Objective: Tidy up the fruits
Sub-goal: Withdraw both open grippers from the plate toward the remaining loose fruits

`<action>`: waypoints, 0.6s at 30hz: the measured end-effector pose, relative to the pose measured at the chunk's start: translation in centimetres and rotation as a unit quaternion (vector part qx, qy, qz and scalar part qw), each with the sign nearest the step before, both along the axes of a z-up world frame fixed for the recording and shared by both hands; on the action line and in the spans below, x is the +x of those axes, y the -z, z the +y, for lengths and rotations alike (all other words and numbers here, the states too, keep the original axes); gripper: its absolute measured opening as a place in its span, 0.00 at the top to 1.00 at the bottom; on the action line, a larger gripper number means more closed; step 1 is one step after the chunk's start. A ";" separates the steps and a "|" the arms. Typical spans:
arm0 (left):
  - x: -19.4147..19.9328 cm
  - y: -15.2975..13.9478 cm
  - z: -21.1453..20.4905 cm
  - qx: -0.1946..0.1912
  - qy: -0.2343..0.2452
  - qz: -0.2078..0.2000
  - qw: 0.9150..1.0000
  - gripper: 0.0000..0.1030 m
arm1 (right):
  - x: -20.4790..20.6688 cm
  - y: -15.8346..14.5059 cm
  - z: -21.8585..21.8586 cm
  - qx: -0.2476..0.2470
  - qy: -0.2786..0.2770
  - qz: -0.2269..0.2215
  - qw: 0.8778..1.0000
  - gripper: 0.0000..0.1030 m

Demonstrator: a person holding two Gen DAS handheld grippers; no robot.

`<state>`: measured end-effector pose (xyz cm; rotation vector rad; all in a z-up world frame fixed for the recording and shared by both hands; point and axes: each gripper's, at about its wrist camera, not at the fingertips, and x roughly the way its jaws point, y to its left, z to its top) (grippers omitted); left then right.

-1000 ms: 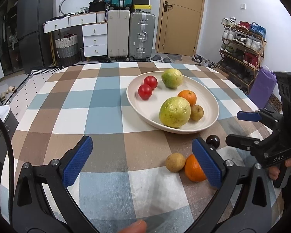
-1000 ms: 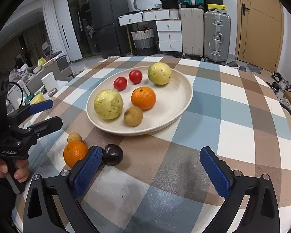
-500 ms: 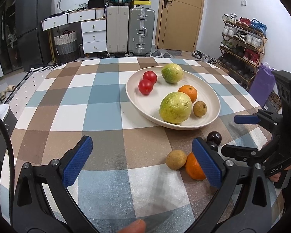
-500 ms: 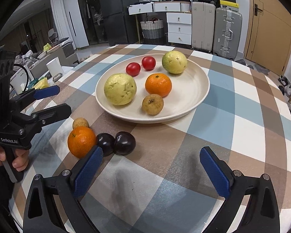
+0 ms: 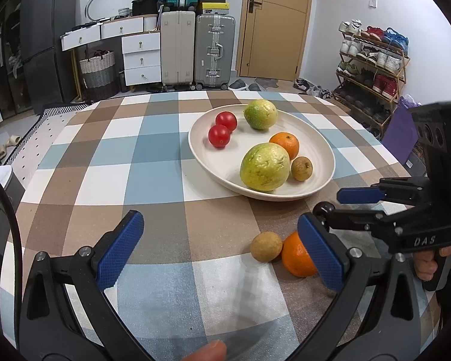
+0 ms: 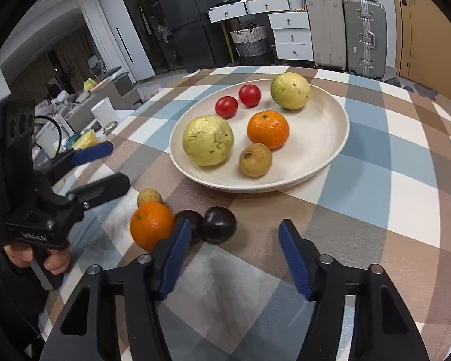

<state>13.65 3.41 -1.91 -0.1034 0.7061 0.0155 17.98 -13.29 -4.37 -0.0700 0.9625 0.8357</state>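
Note:
A cream plate (image 6: pixel 324 153) on the checked tablecloth holds two red tomatoes (image 6: pixel 226 106), two green guavas (image 6: pixel 208 140), an orange (image 6: pixel 268 129) and a small brown fruit (image 6: pixel 255 159). On the cloth in front of the plate lie a loose orange (image 6: pixel 151 225), a small brown fruit (image 6: pixel 149 197) and two dark plums (image 6: pixel 218 224). My right gripper (image 6: pixel 235 258) is open and empty, its fingers either side of the nearer plum. My left gripper (image 5: pixel 219 252) is open and empty, just before the loose orange (image 5: pixel 296 255) and brown fruit (image 5: pixel 266 246).
The plate (image 5: pixel 219 165) sits right of centre on the round table. The right gripper (image 5: pixel 357 207) shows in the left wrist view; the left gripper (image 6: pixel 102 165) shows in the right wrist view. Suitcases, drawers and a shoe rack stand beyond the table.
My right gripper has moved forward to the plums and its jaws have narrowed somewhat. My left gripper has barely moved.

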 end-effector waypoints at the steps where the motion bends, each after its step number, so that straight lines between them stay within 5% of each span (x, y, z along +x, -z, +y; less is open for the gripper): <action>1: 0.0 0.0 -0.1 0.001 0.001 0.001 1.000 0.01 | 0.0 0.0 0.0 0.005 0.000 0.004 1.000 0.51; 18: -0.1 -0.1 -0.9 0.010 0.014 0.003 1.000 0.01 | 0.3 0.0 0.2 0.019 0.004 0.015 1.000 0.69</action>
